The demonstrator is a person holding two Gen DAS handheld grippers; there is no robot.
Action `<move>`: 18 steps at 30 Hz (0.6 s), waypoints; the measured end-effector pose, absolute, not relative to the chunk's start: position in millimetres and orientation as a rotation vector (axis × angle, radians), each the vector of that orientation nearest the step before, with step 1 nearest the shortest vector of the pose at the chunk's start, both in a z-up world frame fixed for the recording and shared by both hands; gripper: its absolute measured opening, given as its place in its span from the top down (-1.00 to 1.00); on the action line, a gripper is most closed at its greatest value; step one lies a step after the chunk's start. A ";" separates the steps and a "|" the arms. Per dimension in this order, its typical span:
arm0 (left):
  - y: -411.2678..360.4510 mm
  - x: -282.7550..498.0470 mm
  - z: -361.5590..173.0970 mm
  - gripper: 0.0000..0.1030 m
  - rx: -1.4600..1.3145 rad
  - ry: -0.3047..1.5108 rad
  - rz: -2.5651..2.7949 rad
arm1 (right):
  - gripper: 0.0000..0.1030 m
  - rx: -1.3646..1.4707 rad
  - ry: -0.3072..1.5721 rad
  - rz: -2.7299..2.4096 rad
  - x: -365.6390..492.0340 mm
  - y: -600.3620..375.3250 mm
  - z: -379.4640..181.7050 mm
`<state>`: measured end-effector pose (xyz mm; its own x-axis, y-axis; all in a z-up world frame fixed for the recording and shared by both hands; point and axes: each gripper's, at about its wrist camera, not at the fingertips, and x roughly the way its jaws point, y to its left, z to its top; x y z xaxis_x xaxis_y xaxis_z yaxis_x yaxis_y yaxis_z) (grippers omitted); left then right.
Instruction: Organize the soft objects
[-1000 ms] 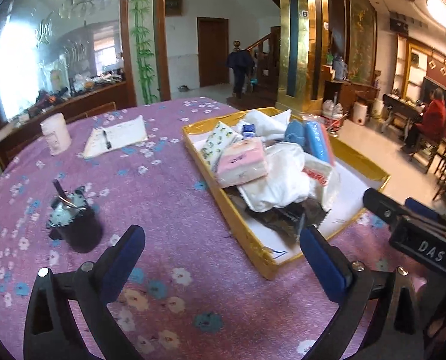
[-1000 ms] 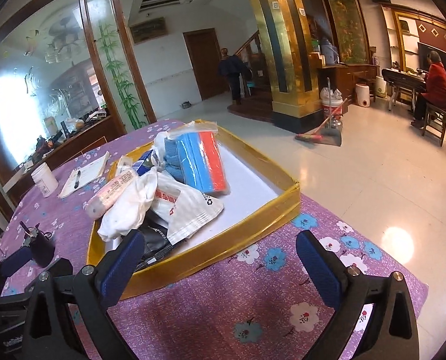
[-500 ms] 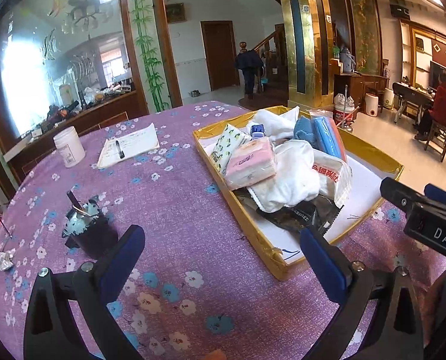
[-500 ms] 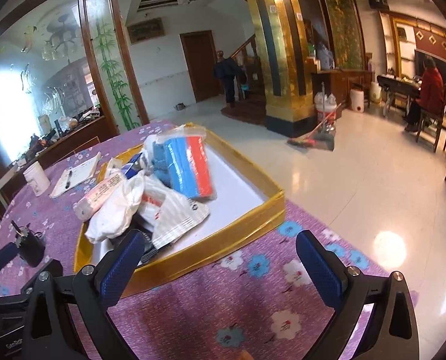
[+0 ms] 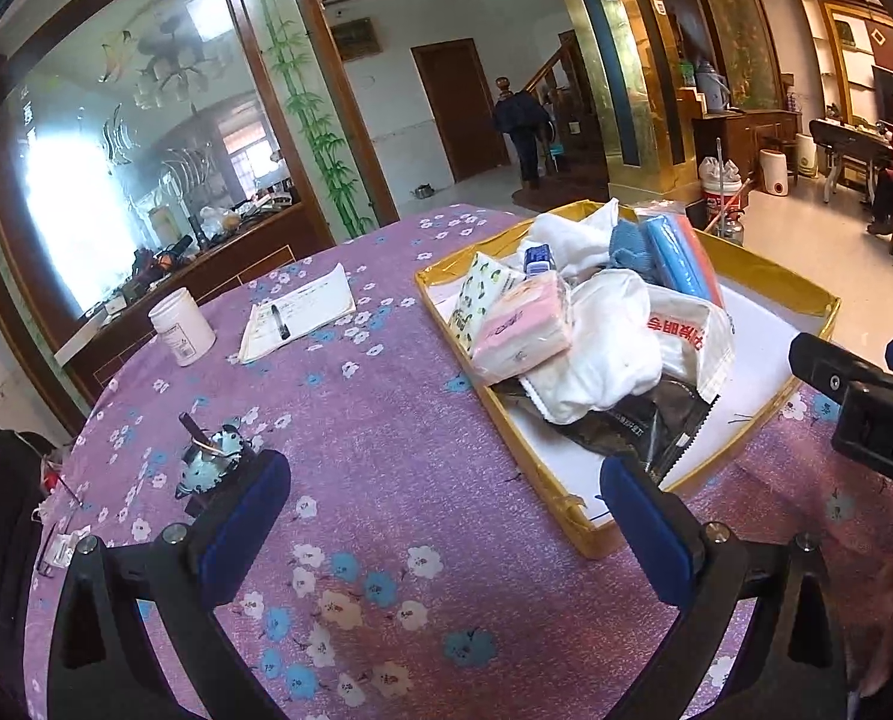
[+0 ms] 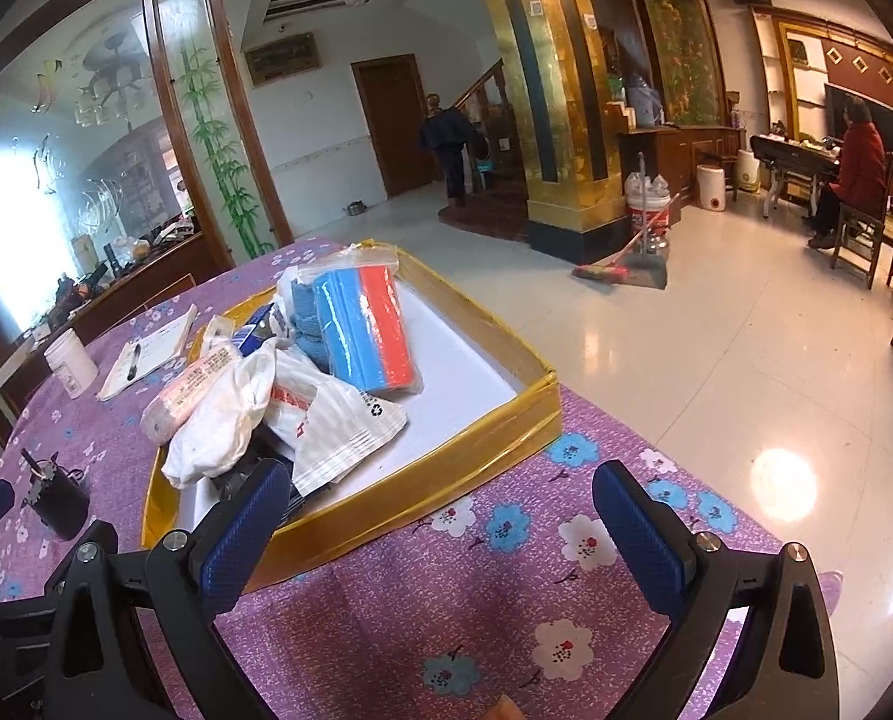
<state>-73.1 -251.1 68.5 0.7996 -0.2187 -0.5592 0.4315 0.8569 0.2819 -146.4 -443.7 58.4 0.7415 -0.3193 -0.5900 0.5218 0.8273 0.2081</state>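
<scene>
A gold-rimmed tray [image 5: 566, 498] [image 6: 422, 480] on the purple flowered tablecloth holds a heap of soft things: a pink tissue pack [image 5: 521, 327], a white cloth [image 5: 602, 354] [image 6: 218, 420], a white plastic bag with red print [image 5: 686, 330] [image 6: 326, 414], a blue and red cloth pack [image 5: 677, 258] [image 6: 365, 327], a patterned tissue pack [image 5: 482, 294] and a dark foil bag [image 5: 638, 426]. My left gripper [image 5: 443, 507] is open and empty, above the cloth left of the tray's near corner. My right gripper [image 6: 440, 513] is open and empty, above the tray's near rim.
A black cup with a small ornament [image 5: 212, 468] [image 6: 56, 495] stands near the left gripper. A notebook with a pen [image 5: 296, 318] [image 6: 146, 354] and a white jar [image 5: 181, 327] [image 6: 71, 363] lie farther back. The table edge falls to a tiled floor [image 6: 716, 360] on the right.
Both grippers have pulled back and risen a little, so the tray and table look smaller and farther away. Both grippers stay open and nothing in the tray has moved.
</scene>
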 end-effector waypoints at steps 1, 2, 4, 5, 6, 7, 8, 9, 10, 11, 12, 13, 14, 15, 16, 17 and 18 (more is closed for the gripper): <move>-251.0 -72.2 68.3 -0.99 0.414 0.542 -0.358 | -0.98 0.380 0.571 -0.471 -146.1 -444.3 58.1; -251.0 -71.7 67.9 -0.99 0.417 0.544 -0.355 | -0.98 0.382 0.570 -0.471 -146.5 -444.9 58.0; -251.3 -71.9 67.6 -0.99 0.424 0.544 -0.352 | -0.98 0.385 0.564 -0.467 -147.6 -445.8 58.4; -251.6 -72.2 67.4 -0.99 0.428 0.543 -0.353 | -0.98 0.388 0.564 -0.468 -148.1 -446.5 58.3; -252.0 -73.0 67.0 -0.99 0.430 0.543 -0.353 | -0.98 0.389 0.565 -0.469 -148.0 -447.3 58.2; -252.2 -73.2 66.9 -0.99 0.433 0.542 -0.354 | -0.98 0.390 0.566 -0.470 -147.9 -447.8 58.0; -252.4 -73.5 66.8 -0.99 0.432 0.542 -0.352 | -0.98 0.389 0.567 -0.471 -147.4 -447.4 57.9; -252.4 -73.5 66.7 -0.99 0.433 0.543 -0.351 | -0.98 0.388 0.568 -0.473 -147.2 -447.2 58.0; -252.4 -73.4 66.7 -0.99 0.430 0.544 -0.353 | -0.98 0.386 0.568 -0.473 -147.2 -447.1 58.1; -252.4 -73.4 66.6 -0.99 0.429 0.545 -0.353 | -0.98 0.385 0.568 -0.473 -146.8 -446.0 58.4; -252.5 -73.2 66.3 -0.99 0.429 0.547 -0.351 | -0.98 0.384 0.568 -0.473 -146.9 -445.6 58.4; -252.4 -73.1 66.2 -0.99 0.427 0.549 -0.351 | -0.98 0.384 0.569 -0.475 -146.9 -445.6 58.4; -252.4 -73.2 66.0 -0.99 0.426 0.552 -0.351 | -0.98 0.386 0.570 -0.475 -146.6 -445.6 58.3; -252.2 -73.1 66.0 -0.99 0.427 0.552 -0.351 | -0.98 0.389 0.571 -0.475 -146.8 -445.9 58.1; -252.2 -73.1 66.2 -0.99 0.428 0.550 -0.350 | -0.98 0.391 0.570 -0.475 -147.2 -446.1 58.1; -252.3 -73.5 66.1 -0.99 0.431 0.549 -0.350 | -0.98 0.392 0.569 -0.475 -147.0 -446.1 58.0; -252.2 -73.7 66.3 -0.99 0.432 0.548 -0.350 | -0.98 0.393 0.568 -0.475 -147.0 -446.0 58.1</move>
<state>-73.7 -252.2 66.3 0.7992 -0.2030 -0.5657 0.4280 0.8530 0.2987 -147.0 -446.0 58.1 0.7416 -0.3165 -0.5915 0.5268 0.8207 0.2213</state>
